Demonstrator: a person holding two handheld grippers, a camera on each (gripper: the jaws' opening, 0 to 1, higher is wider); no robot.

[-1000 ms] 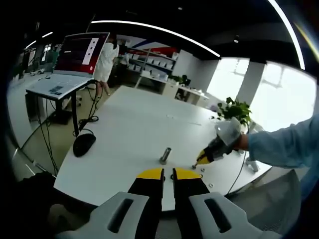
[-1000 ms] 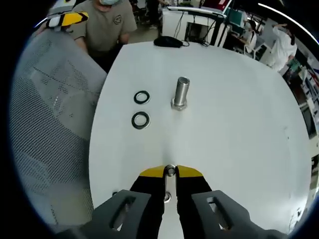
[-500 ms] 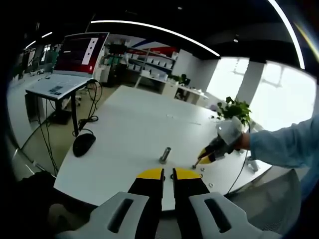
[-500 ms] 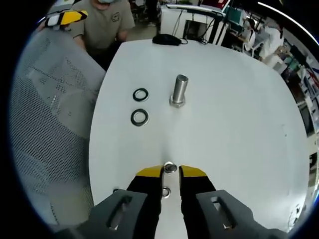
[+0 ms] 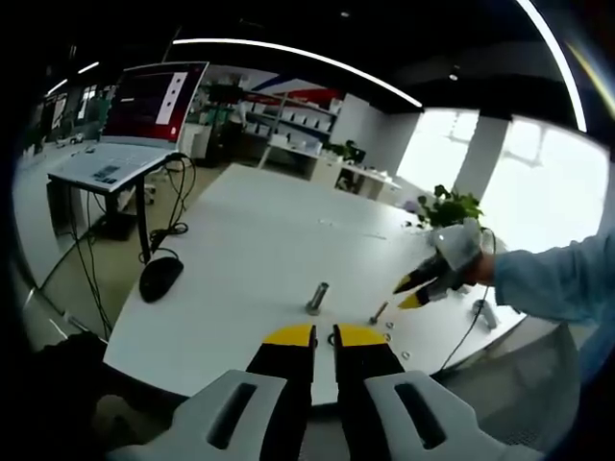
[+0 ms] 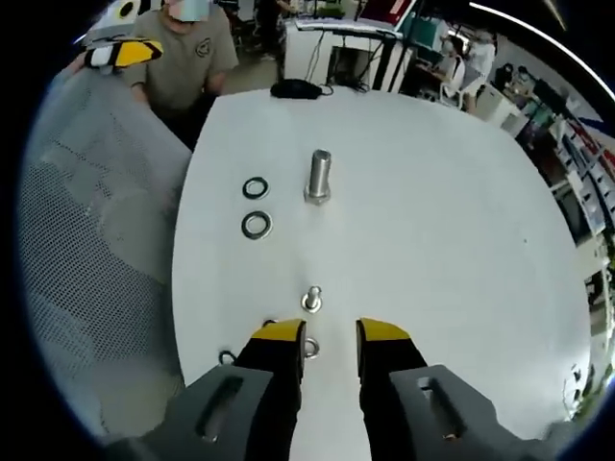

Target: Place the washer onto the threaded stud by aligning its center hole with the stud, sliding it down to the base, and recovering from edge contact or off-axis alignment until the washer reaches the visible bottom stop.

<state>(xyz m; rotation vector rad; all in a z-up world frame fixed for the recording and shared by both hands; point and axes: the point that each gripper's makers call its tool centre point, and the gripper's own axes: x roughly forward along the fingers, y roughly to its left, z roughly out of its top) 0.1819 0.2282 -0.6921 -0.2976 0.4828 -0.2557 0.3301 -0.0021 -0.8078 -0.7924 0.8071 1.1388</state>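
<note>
The threaded stud (image 5: 318,299) (image 6: 318,177) stands upright on the white table (image 5: 250,259) (image 6: 432,221). Two dark-rimmed washers (image 6: 256,187) (image 6: 256,225) lie flat to its left in the right gripper view. A small silver piece (image 6: 311,300) (image 5: 379,313) rests on the table just ahead of my right gripper (image 6: 331,334) (image 5: 415,288), which is open and lifted off the table with nothing between its fingers. Another washer (image 6: 309,348) lies by its left finger. My left gripper (image 5: 323,334) (image 6: 120,53) hovers shut at the table's near edge, holding nothing that I can see.
A black mouse (image 5: 161,277) (image 6: 295,88) lies at the table's end. A side desk with a laptop (image 5: 115,163) stands beyond it. A mesh chair back (image 6: 86,240) borders the table, with a person (image 6: 187,58) seated behind. A potted plant (image 5: 452,206) stands far right.
My right gripper has opened, let go of the small silver piece onto the table, and drawn back up and away from it. The left gripper has stayed put.
</note>
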